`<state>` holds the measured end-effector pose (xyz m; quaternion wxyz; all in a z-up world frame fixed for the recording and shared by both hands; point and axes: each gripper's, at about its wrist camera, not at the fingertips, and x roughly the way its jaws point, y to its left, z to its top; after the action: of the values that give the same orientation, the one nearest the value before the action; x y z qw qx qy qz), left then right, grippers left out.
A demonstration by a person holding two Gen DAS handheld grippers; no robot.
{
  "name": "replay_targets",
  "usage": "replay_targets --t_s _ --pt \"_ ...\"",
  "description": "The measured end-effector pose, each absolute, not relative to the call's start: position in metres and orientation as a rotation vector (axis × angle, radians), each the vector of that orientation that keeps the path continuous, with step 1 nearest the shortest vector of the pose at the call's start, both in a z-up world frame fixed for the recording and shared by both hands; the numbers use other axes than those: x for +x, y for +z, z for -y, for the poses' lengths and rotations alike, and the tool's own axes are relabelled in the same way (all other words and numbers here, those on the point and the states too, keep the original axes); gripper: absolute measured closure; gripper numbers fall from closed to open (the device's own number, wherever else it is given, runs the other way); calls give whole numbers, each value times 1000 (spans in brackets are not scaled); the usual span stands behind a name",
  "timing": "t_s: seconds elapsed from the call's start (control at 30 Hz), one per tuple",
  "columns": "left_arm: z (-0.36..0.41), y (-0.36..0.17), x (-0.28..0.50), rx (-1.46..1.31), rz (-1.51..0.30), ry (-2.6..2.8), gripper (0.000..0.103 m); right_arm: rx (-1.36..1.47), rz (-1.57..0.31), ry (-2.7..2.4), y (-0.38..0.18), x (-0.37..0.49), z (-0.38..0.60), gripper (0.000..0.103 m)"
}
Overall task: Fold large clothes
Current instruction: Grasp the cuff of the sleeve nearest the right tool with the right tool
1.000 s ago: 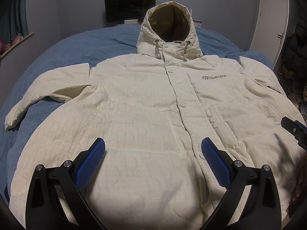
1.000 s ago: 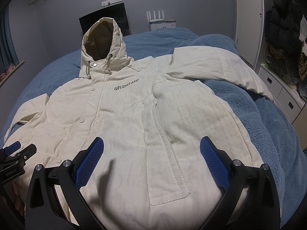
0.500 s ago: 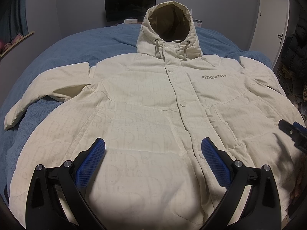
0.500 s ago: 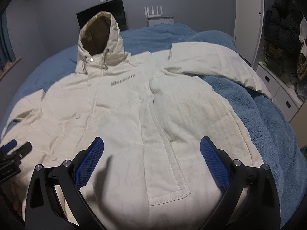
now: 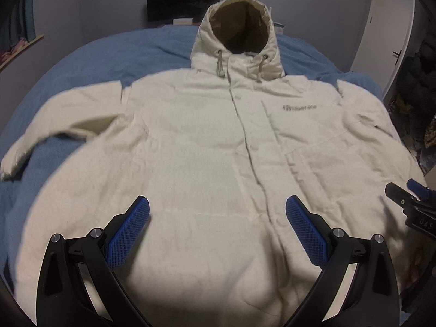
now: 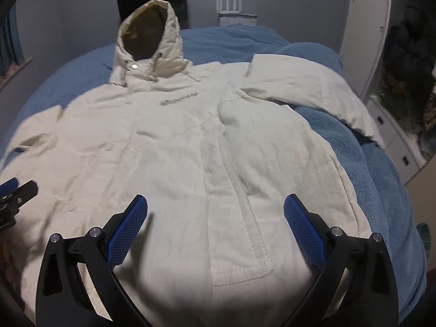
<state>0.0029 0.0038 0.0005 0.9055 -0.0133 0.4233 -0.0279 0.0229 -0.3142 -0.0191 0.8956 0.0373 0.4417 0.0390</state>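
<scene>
Left wrist view: the left claw (image 5: 217, 231) is wide open, holding nothing. The right claw (image 6: 215, 230) too. The coat (image 5: 207, 158) lies flat on the bed (image 5: 90, 60), just ahead. Grab a sleeve first, I think.

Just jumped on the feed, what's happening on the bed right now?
A person holds a claw in each hand over a cream hooded jacket spread face up on a blue blanket, sleeves out to the sides. The left claw and the right claw are both open above the lower half of the jacket, gripping nothing. No fold has been made yet; the hood sits at the far end.
</scene>
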Motion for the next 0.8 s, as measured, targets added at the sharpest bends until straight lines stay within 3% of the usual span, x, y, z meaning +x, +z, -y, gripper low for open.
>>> replay_targets --t_s 0.37,0.53,0.8 --pt "-28 77 54 -42 -759 -26 6 367 -730 -92 47 70 460 7" --pt "-38 73 75 -59 -781 -19 6 450 -765 -280 19 95 538 7" --pt "-61 17 86 -70 -823 82 6 614 -879 -286 -40 122 584 7"
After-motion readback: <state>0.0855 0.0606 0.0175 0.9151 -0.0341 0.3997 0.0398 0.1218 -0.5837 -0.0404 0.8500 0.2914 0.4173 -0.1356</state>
